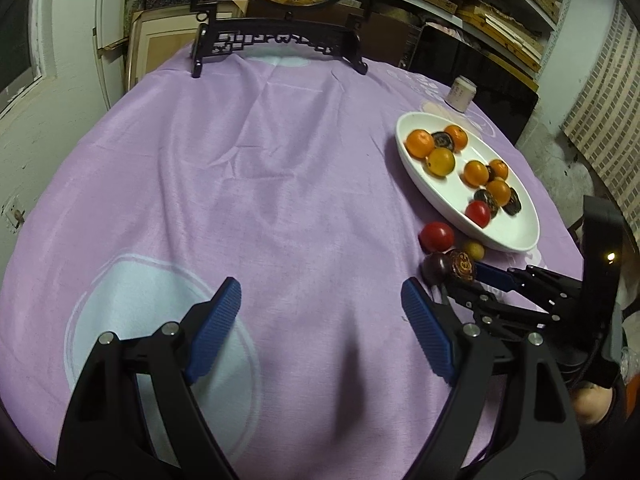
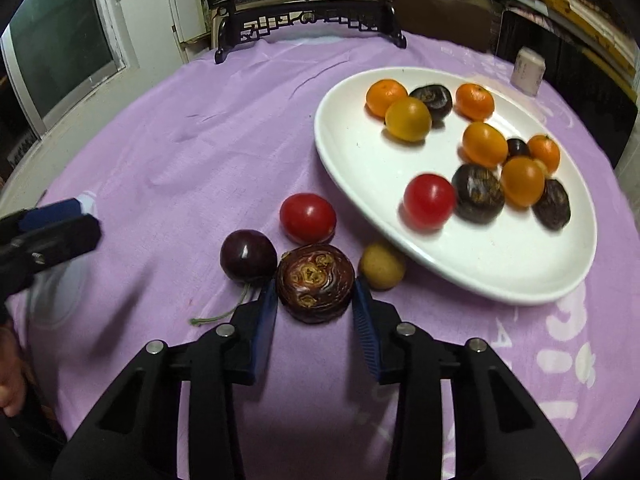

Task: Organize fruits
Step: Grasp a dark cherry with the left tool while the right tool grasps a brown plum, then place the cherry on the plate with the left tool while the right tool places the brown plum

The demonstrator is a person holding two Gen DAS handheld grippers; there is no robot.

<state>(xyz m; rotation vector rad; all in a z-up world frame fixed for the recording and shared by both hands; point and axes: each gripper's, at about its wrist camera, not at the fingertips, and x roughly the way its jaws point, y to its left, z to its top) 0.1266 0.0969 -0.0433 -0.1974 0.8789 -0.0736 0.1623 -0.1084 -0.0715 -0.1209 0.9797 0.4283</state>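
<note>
A white oval plate (image 2: 520, 280) (image 1: 516, 240) holds several orange, dark brown and red fruits. Beside its near rim on the purple cloth lie a red tomato (image 2: 307, 218) (image 1: 437, 236), a dark cherry (image 2: 248, 256) (image 1: 435, 267) with a stem, a small yellow fruit (image 2: 382, 266) (image 1: 474, 249) and a dark brown water chestnut (image 2: 316, 284) (image 1: 462, 266). My right gripper (image 2: 314, 292) (image 1: 460, 276) is shut on the water chestnut, which looks to rest on the cloth. My left gripper (image 1: 322, 296) is open and empty over bare cloth, left of the fruits.
A black carved stand (image 1: 280, 40) with a round picture stands at the table's far edge. A pale can (image 1: 461, 94) (image 2: 528, 70) stands beyond the plate. A white circle pattern (image 1: 168, 320) marks the cloth near the left gripper. Shelves and a door surround the table.
</note>
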